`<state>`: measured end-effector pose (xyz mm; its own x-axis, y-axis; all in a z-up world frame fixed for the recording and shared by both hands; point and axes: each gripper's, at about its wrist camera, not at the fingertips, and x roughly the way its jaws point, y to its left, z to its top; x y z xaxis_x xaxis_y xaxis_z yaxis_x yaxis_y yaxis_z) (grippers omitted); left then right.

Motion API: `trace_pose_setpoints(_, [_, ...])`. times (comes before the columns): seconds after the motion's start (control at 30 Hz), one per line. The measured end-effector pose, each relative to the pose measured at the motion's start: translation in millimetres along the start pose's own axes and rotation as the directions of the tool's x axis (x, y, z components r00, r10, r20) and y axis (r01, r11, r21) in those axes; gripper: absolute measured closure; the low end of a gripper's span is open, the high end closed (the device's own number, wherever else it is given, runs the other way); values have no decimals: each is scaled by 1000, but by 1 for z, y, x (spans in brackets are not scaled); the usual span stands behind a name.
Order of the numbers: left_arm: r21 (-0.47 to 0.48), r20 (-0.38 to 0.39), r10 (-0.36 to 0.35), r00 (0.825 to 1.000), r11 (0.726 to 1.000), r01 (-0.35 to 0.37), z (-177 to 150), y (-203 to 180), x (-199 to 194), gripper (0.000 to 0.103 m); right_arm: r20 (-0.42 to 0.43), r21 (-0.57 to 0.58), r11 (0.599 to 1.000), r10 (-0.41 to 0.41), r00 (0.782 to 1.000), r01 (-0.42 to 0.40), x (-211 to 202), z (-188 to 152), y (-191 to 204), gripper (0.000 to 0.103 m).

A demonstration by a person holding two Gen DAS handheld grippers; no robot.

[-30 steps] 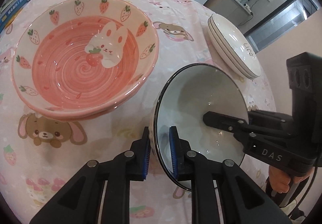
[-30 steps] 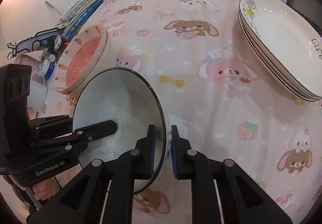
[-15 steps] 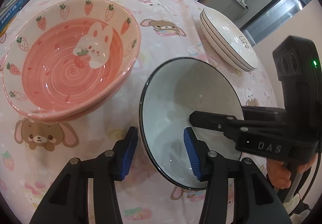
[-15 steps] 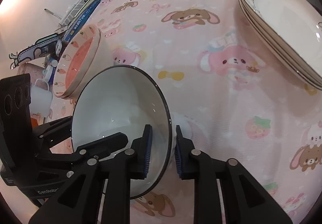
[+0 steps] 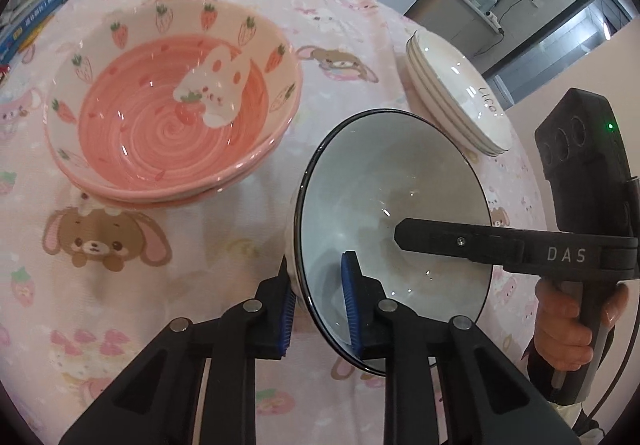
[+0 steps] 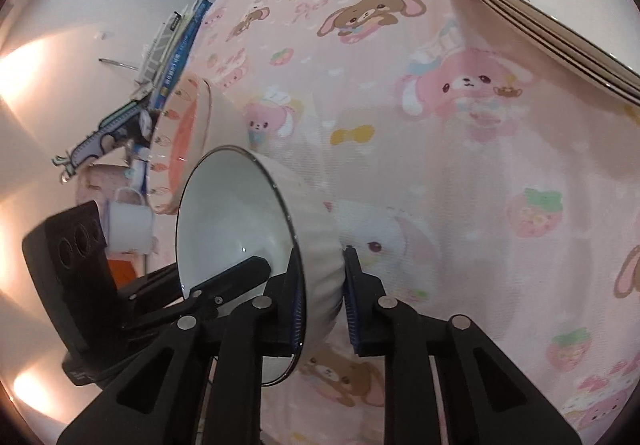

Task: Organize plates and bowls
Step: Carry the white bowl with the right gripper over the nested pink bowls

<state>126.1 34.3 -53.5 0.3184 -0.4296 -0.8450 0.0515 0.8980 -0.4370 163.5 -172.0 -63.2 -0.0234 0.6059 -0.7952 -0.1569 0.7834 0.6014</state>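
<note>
Tongs on my left [image 5: 318,299] were closing across the white bowl's [image 5: 384,181] rim; my right tongs [image 6: 322,301] were closing on its opposite wall. Bowl sat tilted over the pink counter [image 5: 120,285], beside the strawberry bowls [image 5: 172,117], plates [image 5: 456,93] beyond.

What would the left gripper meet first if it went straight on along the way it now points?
Probably the white bowl: its rim is already between the closing left gripper jaws, so the wall lies ahead, then likely the pink tablecloth.
</note>
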Motion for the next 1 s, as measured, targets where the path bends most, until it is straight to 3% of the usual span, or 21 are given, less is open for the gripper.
trace_pose_setpoints(0.2, [0, 16, -31, 999, 1000, 31, -1, -4, -18, 80, 48, -37, 999, -28, 998, 30, -19, -4, 17, 85])
trace_pose_setpoints(0.57, [29, 101, -15, 995, 1000, 12, -2, -16, -73, 80, 95, -93, 995, -24, 995, 33, -56, -7, 52, 85])
trace_pose_setpoints(0.83, [37, 183, 16, 983, 999, -23, 21, -6, -129, 80, 157, -243, 969, -7, 988, 46, -72, 10, 110, 85])
trace_pose_setpoints(1.0, [3, 205, 4, 979, 1000, -4, 34, 17, -149, 80, 148, -254, 967, 47, 988, -8, -67, 34, 134, 86])
